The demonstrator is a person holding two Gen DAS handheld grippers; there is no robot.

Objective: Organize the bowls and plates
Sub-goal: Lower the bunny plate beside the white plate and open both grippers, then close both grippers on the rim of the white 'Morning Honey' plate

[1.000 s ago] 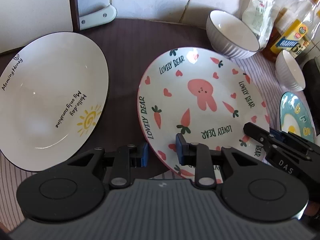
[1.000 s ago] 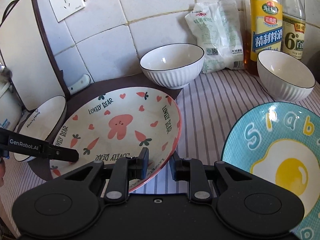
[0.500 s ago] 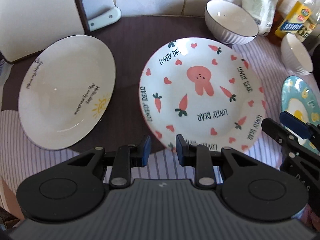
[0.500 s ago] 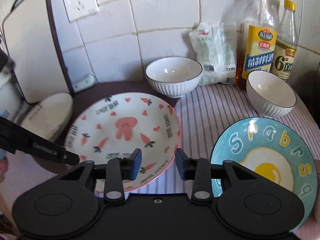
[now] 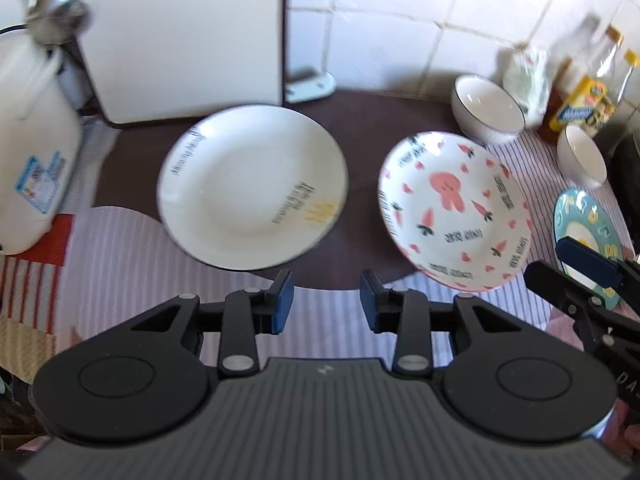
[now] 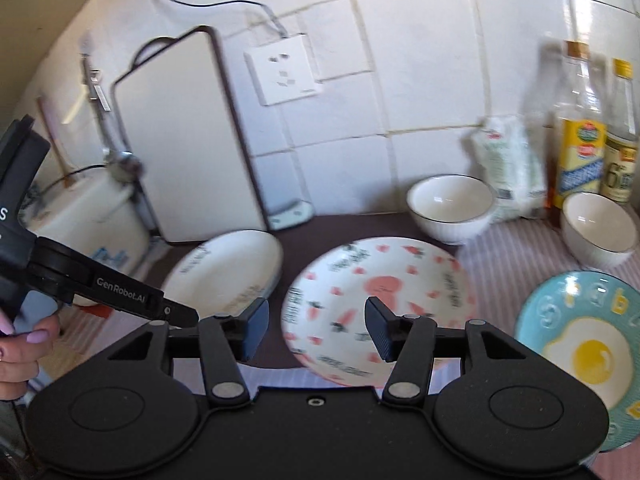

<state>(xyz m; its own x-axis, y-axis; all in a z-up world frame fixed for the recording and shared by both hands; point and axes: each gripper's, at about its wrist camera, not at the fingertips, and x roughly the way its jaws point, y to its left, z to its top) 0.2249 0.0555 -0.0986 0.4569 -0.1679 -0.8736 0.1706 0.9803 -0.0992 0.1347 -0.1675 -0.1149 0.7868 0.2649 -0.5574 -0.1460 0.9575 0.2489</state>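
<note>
A white sunshine plate [image 5: 252, 186] [image 6: 224, 270] lies on the dark mat at the left. A rabbit-and-carrot plate [image 5: 454, 208] [image 6: 376, 300] lies right of it. A blue egg plate [image 5: 586, 228] [image 6: 580, 348] lies at the far right. Two white ribbed bowls [image 5: 486, 108] [image 5: 582, 156] [image 6: 450, 206] [image 6: 598, 228] stand behind. My left gripper [image 5: 326, 300] is open and empty, above the mat's near edge, short of both plates. My right gripper [image 6: 316, 326] is open and empty, raised in front of the rabbit plate.
A white cutting board [image 6: 180, 136] leans on the tiled wall at the back left, beside a white pot [image 5: 28, 140] with a ladle. Oil and vinegar bottles [image 6: 580, 136] and a white bag [image 6: 508, 168] stand at the back right. A striped cloth [image 5: 120, 264] covers the counter.
Both grippers have pulled back and risen away from the rabbit plate and opened wider. The left view has swung left, centring the gap between the two plates.
</note>
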